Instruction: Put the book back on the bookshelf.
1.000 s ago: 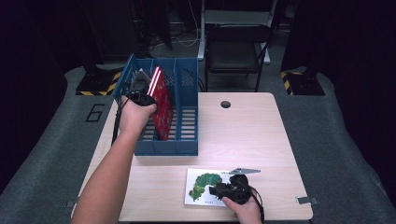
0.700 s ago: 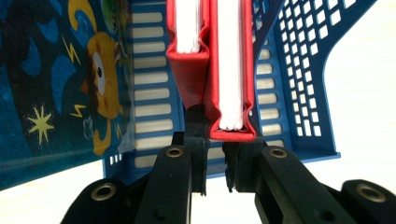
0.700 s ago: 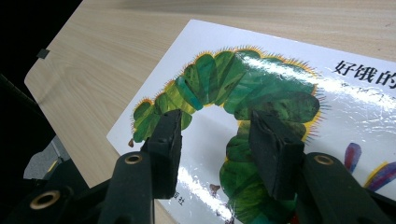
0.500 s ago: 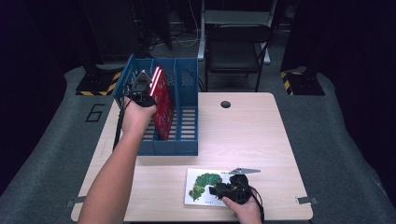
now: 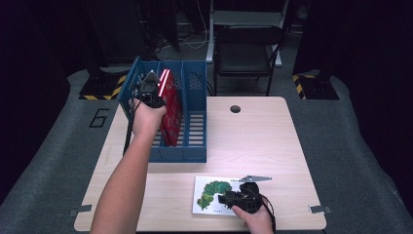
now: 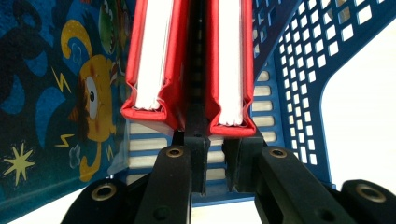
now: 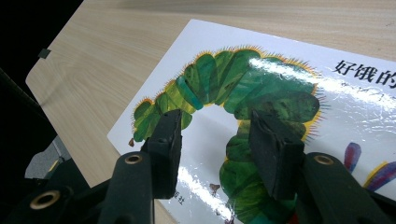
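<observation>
The pale wooden rectangular table spreads across the middle of the high view, with a round dark cable hole toward its 12 o'clock edge. At about 10 o'clock on the table stands the blue slotted plastic file rack, divided into upright compartments. Inside the rack stand two red hardcover books on edge, side by side and upright, their white page blocks facing the left gripper view; just beside them, on the 9 o'clock side of that view, is a blue picture book with a yellow cartoon figure. At 6 o'clock on the table lies the white glossy picture book with a green caterpillar on its cover, flat and well apart from the rack. The left gripper reaches into the rack from above and its jaws have just been closing; they are clenched on the cover of the right-hand red book. The right gripper rests over the caterpillar book with its jaws spread apart above the cover, grasping nothing.
</observation>
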{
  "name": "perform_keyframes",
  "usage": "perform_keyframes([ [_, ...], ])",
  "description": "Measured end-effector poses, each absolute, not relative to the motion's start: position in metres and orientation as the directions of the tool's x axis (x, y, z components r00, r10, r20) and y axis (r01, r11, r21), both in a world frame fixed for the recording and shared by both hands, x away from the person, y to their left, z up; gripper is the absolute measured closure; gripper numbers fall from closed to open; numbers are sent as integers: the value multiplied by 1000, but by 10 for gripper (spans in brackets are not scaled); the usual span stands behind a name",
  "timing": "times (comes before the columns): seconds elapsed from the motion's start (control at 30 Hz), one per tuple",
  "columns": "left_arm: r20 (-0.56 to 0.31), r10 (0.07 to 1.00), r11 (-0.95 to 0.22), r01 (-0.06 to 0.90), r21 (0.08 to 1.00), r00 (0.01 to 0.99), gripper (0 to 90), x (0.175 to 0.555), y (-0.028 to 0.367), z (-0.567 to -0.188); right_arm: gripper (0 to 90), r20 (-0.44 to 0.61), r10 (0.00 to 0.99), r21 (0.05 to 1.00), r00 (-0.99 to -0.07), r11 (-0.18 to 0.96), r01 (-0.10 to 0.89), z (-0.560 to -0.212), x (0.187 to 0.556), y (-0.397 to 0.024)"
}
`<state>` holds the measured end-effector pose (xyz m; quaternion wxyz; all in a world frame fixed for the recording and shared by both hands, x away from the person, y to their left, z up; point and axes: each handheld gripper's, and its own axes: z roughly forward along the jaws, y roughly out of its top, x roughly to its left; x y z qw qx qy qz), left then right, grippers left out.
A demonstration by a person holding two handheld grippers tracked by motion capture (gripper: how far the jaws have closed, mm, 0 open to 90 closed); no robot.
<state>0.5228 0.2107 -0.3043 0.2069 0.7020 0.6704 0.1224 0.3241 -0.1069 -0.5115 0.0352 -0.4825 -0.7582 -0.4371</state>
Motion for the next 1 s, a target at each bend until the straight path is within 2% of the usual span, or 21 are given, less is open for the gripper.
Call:
perform_keyframes([
  [0.33, -107, 992, -15, 887, 462, 72, 787, 522, 210, -305, 542, 479, 699, 627, -530, 151, 765, -511, 324, -108],
  [0.47, -134, 988, -3, 889, 459, 73, 706, 522, 210, -306, 542, 476, 700, 628, -532, 153, 763, -511, 324, -107],
  [0.73, -157, 983, -15, 887, 462, 98, 630, 514, 210, -301, 542, 479, 700, 626, -530, 152, 765, -511, 324, -107],
  [0.8, -172, 979, -20, 887, 461, 112, 584, 510, 212, -298, 541, 479, 702, 624, -527, 150, 767, -511, 324, -107],
  [1.0, -185, 975, -25, 889, 458, 123, 547, 502, 214, -293, 538, 474, 702, 628, -532, 154, 763, -511, 324, -107],
])
